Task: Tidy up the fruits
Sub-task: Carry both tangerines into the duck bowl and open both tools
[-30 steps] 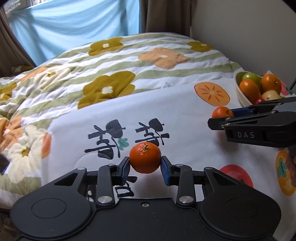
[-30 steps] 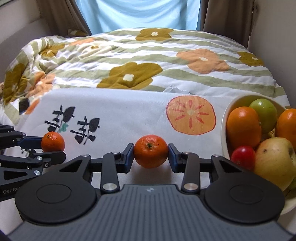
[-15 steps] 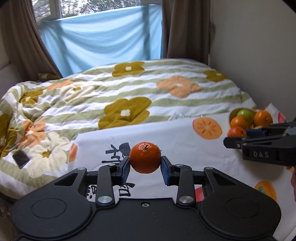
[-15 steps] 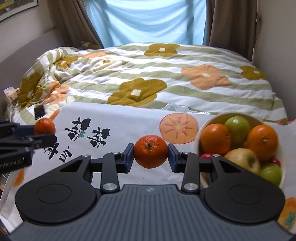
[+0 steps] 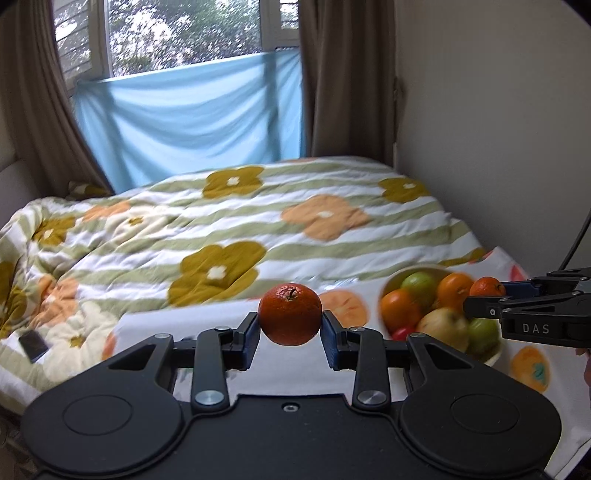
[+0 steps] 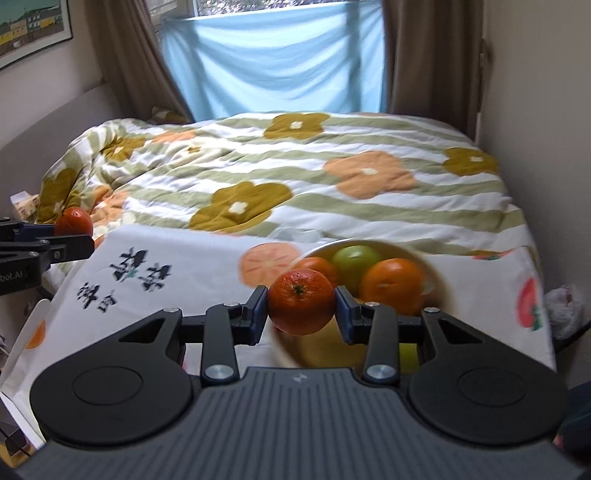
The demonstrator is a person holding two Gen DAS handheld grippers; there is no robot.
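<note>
A quilted duvet striped in green and white with ochre and orange flowers (image 5: 236, 236) is covering the bed. A pale blue fabric sheet (image 6: 273, 62) is hanging across the window between brown curtains (image 5: 340, 77). A dark flat phone (image 5: 33, 345) is lying on the duvet's left edge. A framed picture (image 6: 29, 26) is hanging on the left wall.

We count two grippers, the left gripper (image 5: 290, 332) and the right gripper (image 6: 301, 310), and two tangerines, one tangerine (image 5: 290, 314) in the first and a second tangerine (image 6: 301, 301) in the other. We see one bowl (image 6: 437, 266); in it we make out two oranges (image 5: 400, 308), two green apples (image 5: 419, 284), one yellowish apple (image 5: 441, 325) and one small red fruit (image 5: 402, 333). We also count one patterned cloth (image 6: 207, 258), one quilt (image 5: 236, 229) and one phone (image 5: 33, 345)
</note>
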